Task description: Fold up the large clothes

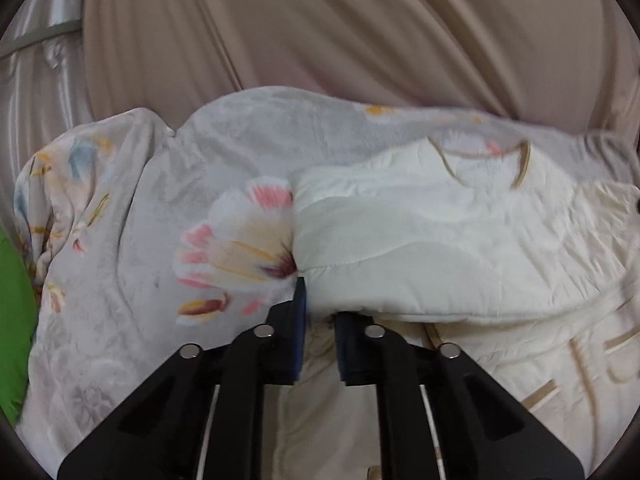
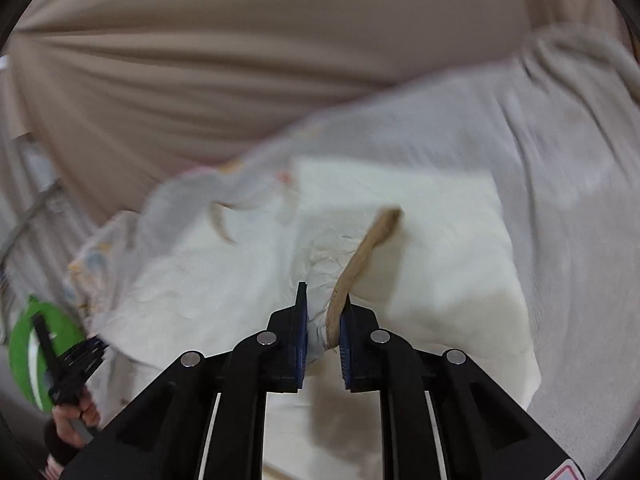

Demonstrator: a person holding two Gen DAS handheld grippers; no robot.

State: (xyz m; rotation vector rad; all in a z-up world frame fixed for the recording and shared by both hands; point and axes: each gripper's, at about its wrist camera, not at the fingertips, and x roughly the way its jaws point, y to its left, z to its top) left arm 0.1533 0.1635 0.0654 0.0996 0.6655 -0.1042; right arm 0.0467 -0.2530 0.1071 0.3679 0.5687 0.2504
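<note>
On the grey floral bedspread (image 1: pixel 132 248), which serves as the reference surface, lies the cream quilted garment (image 1: pixel 440 240), trimmed in tan binding (image 1: pixel 524 168). Left wrist view: the garment occupies the area right of the bedspread's large pink-and-yellow flower print (image 1: pixel 240 240), its folded left edge touching that print. The left gripper (image 1: pixel 320 312) has its two black fingers with blue pads (image 1: pixel 300 312) closed on the folded lower-left corner of the garment; cream fabric fills the narrow gap between the pads. Behind the bedspread hangs a beige curtain (image 1: pixel 320 20); a green object (image 1: pixel 12 320) shows at the bedspread's left border, only partly in frame.

Right wrist view (motion-blurred): the same garment (image 2: pixel 440 260) rests on the bedspread (image 2: pixel 560 200), with the beige curtain (image 2: pixel 200 60) beyond. The right gripper (image 2: pixel 323 320) is clamped on a bunched section of the garment together with a strip of the tan binding (image 2: pixel 372 248), which rises from between the pads and curves away over the cream fabric. A second curve of binding lies farther left, too blurred to trace. At the bedspread's lower-left edge, the person's hand (image 2: pixel 76 416) holds the handle of the left gripper (image 2: pixel 80 356), whose green disc (image 2: pixel 24 352) faces the camera; its fingers point toward the garment.
</note>
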